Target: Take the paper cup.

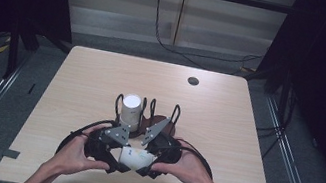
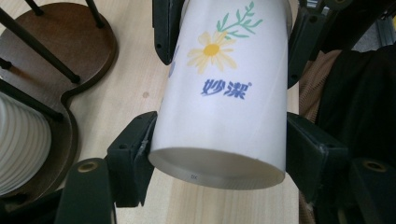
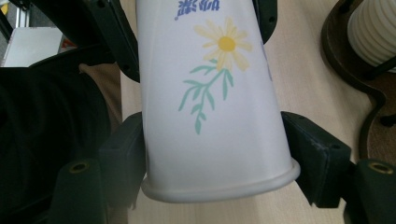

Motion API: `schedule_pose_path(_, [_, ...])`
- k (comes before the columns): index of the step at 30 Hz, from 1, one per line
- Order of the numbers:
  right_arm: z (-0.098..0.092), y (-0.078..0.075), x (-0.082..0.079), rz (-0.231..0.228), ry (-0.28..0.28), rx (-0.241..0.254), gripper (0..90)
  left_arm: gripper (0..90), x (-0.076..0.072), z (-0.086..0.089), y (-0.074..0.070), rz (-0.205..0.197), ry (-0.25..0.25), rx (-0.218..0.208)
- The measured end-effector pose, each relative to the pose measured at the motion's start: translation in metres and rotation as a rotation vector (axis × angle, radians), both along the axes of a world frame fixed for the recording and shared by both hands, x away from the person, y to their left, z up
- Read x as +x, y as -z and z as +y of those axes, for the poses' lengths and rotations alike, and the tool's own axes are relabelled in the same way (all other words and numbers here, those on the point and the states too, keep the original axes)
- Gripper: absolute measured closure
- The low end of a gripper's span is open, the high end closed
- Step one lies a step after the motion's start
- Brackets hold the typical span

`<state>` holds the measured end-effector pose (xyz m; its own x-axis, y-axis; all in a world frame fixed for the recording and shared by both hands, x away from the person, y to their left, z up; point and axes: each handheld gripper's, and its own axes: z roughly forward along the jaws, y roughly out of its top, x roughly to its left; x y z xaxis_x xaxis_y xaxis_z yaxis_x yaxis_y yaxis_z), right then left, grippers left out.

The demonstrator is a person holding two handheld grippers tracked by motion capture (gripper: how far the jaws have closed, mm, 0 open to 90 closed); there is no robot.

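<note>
- White paper cup lies on its side in the air between both grippers, at the near middle of the wooden table, just near of the dark wooden cup rack.
- Right gripper is clamped on the cup at its rolled rim end; pads press both sides.
- Left gripper brackets the base end. Its left pad touches the wall; on the right I see a thin gap, so I read it as not gripping yet.
- Looks like a hand-over or a separating pull. My advice: squeeze the left gently, as paper wall dents easily, and grip close to the stiff base ring.
- Keep both grippers on one axis so the cup doesn't buckle or twist.
- Release the right only once the left grip is sure.
- Rack already holds a ribbed white cup stack, just far of my hands; mind its black posts.
- Print: yellow daisy with green sprig, blue Chinese brand "妙洁" with ® mark. Tiny stamp on the base rim, reads like "DX", not sure.
</note>
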<state>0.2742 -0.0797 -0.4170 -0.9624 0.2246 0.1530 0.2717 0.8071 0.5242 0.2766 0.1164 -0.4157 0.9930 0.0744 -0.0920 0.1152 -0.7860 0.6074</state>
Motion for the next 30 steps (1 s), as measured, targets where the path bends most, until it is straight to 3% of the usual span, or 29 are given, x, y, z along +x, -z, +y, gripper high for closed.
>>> schedule_pose_path(11, [0.0, 0.002, 0.0, 0.01, -0.013, 0.007, 28.0, 34.9, 0.0, 0.0, 0.002, 0.021, 0.012, -0.003])
schedule_pose_path(17, [-0.003, 0.001, -0.001, 0.018, -0.011, 0.021, 26.9, 36.9, 0.001, 0.002, 0.003, 0.036, 0.013, -0.03])
schedule_pose_path(25, [-0.01, 0.0, -0.001, -0.01, 0.035, 0.08, 16.4, 36.8, 0.0, 0.003, 0.001, 0.031, -0.005, -0.047])
schedule_pose_path(30, [-0.015, -0.001, -0.001, -0.018, 0.049, 0.104, 15.6, 36.8, 0.001, 0.005, 0.0, 0.035, -0.012, -0.06])
